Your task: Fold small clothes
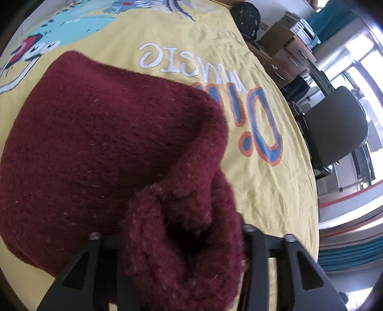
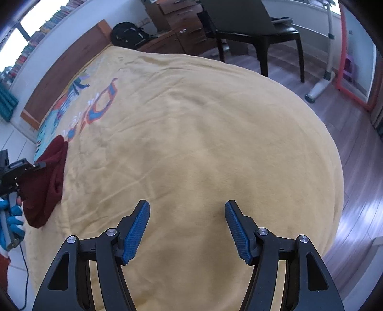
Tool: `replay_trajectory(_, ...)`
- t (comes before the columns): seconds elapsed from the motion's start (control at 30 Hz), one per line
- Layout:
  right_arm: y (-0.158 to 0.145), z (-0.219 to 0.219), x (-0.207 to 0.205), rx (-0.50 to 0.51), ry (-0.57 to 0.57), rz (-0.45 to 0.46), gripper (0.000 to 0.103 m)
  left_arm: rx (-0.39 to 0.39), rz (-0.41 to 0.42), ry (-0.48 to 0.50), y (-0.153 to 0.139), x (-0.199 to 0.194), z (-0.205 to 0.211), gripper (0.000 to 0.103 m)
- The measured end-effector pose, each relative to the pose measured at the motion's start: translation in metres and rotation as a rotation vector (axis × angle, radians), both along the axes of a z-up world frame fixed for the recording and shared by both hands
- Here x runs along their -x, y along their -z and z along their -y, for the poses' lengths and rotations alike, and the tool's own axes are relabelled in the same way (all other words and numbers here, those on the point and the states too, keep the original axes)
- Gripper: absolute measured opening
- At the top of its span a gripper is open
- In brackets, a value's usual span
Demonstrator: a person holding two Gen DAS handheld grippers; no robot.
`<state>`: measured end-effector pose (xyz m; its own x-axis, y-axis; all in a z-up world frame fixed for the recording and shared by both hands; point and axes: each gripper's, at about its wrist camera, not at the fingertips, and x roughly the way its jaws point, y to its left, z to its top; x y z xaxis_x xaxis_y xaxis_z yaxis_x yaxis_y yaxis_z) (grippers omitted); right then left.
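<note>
A dark red knitted garment (image 1: pixel 107 143) lies folded over on the yellow printed bedspread (image 1: pixel 268 191). A puffed, loose fold of the garment fills the gap between the jaws of my left gripper (image 1: pixel 177 229) and hides the pads; it does not look pinched. In the right wrist view the same garment (image 2: pixel 45 189) lies at the bed's left edge with the left gripper (image 2: pixel 36 165) at it, held by a blue-gloved hand (image 2: pixel 14 215). My right gripper (image 2: pixel 188 210) hovers open over bare bedspread (image 2: pixel 203 143), its blue pads (image 2: pixel 136 229) holding nothing.
A black backpack (image 2: pixel 126 33) sits at the head of the bed. A dark chair (image 2: pixel 263 24) and wooden drawers (image 2: pixel 182 14) stand on the wood floor beyond the bed. The bed's rounded right edge (image 2: pixel 335 167) drops to the floor.
</note>
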<state>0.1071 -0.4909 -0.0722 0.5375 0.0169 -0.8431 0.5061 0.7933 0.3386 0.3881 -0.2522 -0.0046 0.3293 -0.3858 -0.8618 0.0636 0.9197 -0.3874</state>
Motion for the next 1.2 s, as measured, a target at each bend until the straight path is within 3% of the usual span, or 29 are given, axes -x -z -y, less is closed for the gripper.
replay_trajectory(0.13,-0.004,0.000,0.004,0.004,0.001,0.005,0.067,0.052,-0.016,0.020,-0.001,0.005,0.012,0.053)
replay_trajectory(0.23,-0.011,-0.002,0.008,0.014,-0.002,0.013,0.067,0.048,-0.009,0.041,-0.005,0.006,0.019,0.055)
replay_trajectory(0.63,-0.044,-0.023,0.021,0.039,-0.022,0.051,0.067,0.081,0.077,0.171,-0.057,0.032,0.002,0.055)
replay_trajectory(0.83,-0.069,-0.061,0.017,0.051,-0.078,0.082,0.067,0.035,0.131,0.200,-0.080,0.062,-0.034,0.056)
replay_trajectory(1.2,-0.115,-0.160,-0.012,0.084,-0.246,0.152,0.067,0.007,0.190,0.149,-0.101,0.114,-0.138,0.056)
